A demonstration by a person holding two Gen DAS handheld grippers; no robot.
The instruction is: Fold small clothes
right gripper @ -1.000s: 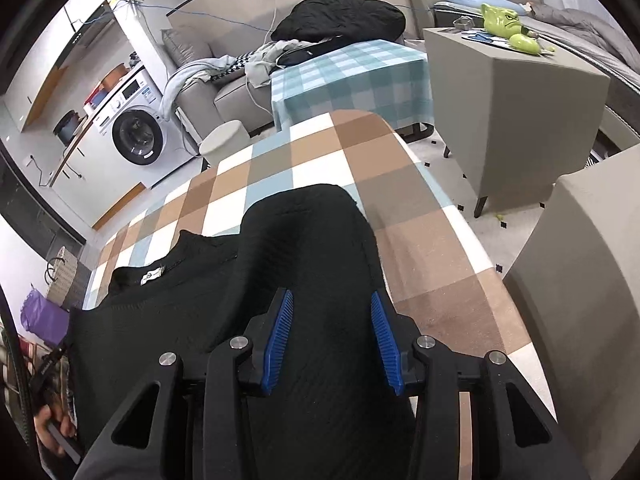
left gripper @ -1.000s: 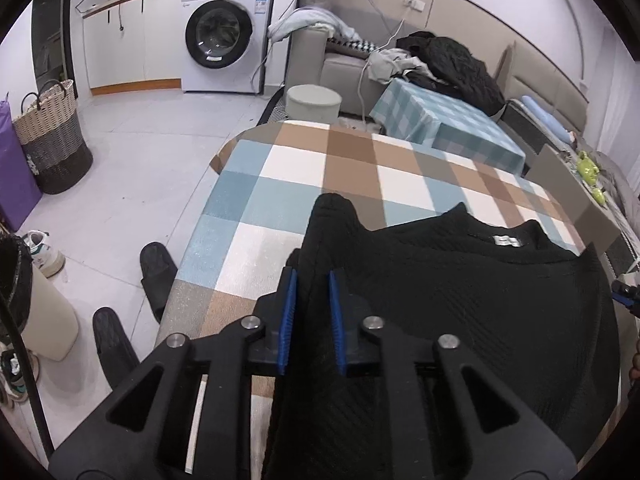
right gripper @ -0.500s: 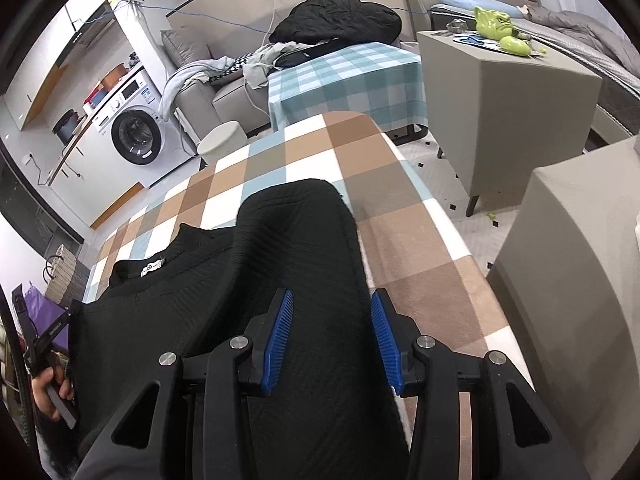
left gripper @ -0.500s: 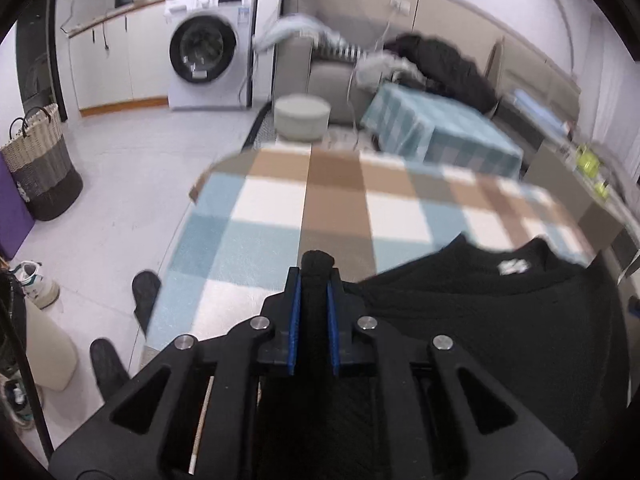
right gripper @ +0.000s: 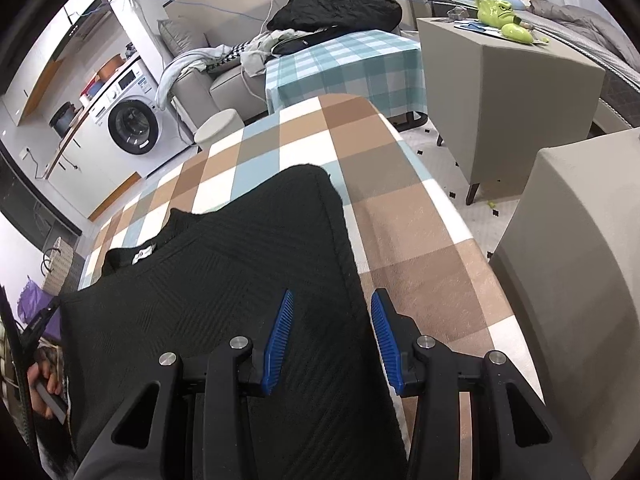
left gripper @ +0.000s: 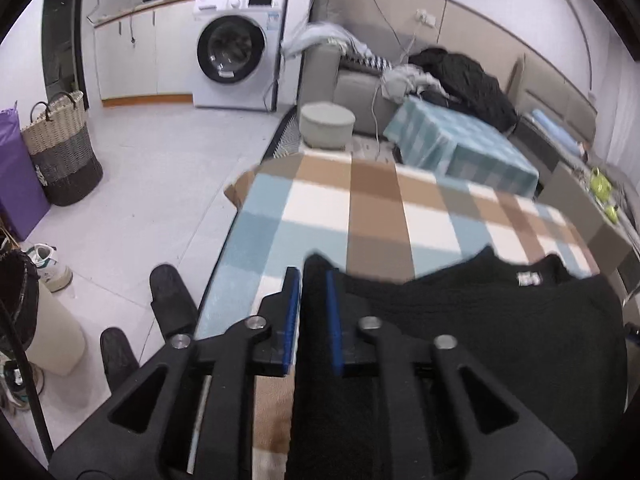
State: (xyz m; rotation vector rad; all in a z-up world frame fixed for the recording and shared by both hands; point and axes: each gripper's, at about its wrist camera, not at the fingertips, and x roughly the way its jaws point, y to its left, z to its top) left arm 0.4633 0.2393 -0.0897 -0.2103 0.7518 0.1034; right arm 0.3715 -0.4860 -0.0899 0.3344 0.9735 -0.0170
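The black sweater (right gripper: 224, 280) lies on the checked tabletop (right gripper: 400, 208), its collar with the white label (left gripper: 527, 279) toward the far side; its sleeve ends reach furthest across the cloth in each view.

What has changed is on the left side; one second ago the left gripper (left gripper: 313, 316) stood a little apart over the left sleeve (left gripper: 320, 276), half a second ago its blue pads (left gripper: 293, 312) were pressed close on a ridge of the black fabric, and now the jaws are opening again, narrow, with the sleeve between them. The sleeve end also looks nearer to the gripper tips than a second ago, so I judge that the sleeve was pinched and drawn a little inward, and that the pinch is now being let go; whether the pads press on the cloth at this instant I cannot tell with certainty, but a small gap seems to show.

The right gripper (right gripper: 330, 340) has not changed; its jaws stand at a middle width over the right edge of the sweater and hold nothing; the fabric passes under them.

For the task this means the first sleeve fold is, in my judgement, only begun and not yet laid flat.

Hard to see: the left view is blurred; the hem of the sweater is cut off behind both grippers; at the left border of the right view a hand (right gripper: 42, 380) is only partly visible.
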